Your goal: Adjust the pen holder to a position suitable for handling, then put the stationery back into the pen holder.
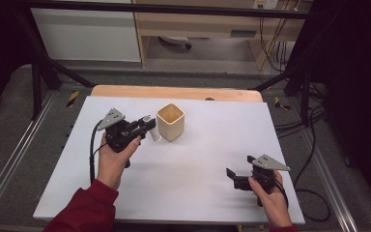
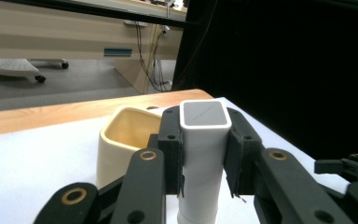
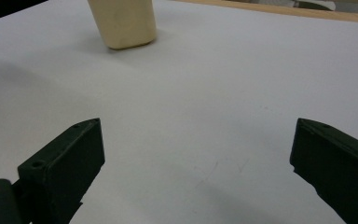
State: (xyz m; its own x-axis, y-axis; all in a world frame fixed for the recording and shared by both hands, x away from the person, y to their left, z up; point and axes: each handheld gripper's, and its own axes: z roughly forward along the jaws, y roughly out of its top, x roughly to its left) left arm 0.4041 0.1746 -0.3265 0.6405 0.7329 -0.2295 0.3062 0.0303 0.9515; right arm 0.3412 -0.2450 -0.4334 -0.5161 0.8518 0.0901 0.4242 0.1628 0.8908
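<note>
White, with a grey square cap, the upright plastic bottle (image 2: 204, 154) sits pinched in the left gripper (image 2: 204, 158), raised just beside the cream square ceramic cup (image 1: 170, 122). Likely next: carry it over the cup's mouth and lower it in. The right gripper (image 3: 196, 182) rests spread apart, holding nothing.

The white tube (image 1: 152, 129) stands just left of the cup (image 1: 170, 122) on the table (image 1: 212, 140).

A smooth white plastic tube (image 2: 200, 154), a cream satin cup (image 2: 121, 140), matt black plastic tools on a matt white, wood-edged bench (image 1: 212, 159).
</note>
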